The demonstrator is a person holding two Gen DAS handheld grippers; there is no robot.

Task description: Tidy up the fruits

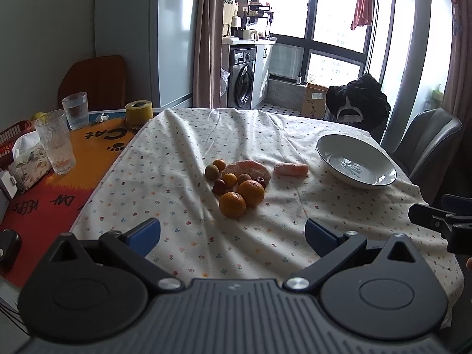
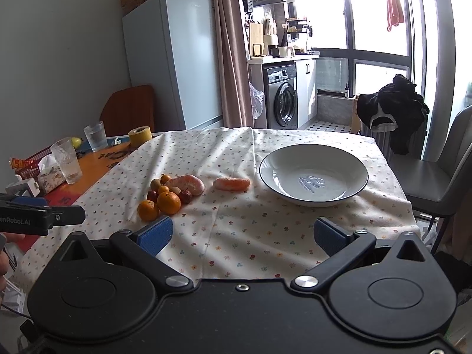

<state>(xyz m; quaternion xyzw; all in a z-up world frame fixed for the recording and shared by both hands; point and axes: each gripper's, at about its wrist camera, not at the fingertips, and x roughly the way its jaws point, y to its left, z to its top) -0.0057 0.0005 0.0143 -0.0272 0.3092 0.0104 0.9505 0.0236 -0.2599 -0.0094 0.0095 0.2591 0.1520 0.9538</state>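
Observation:
A pile of fruit lies mid-table on the flowered cloth: two oranges (image 1: 232, 204) (image 2: 168, 202), several small round fruits, dark red ones and a pink peeled pomelo piece (image 1: 250, 168) (image 2: 188, 183). A carrot (image 1: 291, 169) (image 2: 232, 183) lies apart to the right. An empty white bowl (image 1: 329, 144) (image 2: 351, 188) with a dark rim stands further right. My left gripper (image 1: 233, 236) is open, hovering short of the oranges. My right gripper (image 2: 243, 234) is open too, nearer than the bowl and carrot, nothing between its fingers.
Two glasses (image 1: 56, 144), a yellow tape roll (image 1: 139, 112), a tissue box and a red basket sit on the orange mat at left. Chairs (image 2: 442, 177) stand at the right; one carries dark clothing. The other gripper shows at each view's edge.

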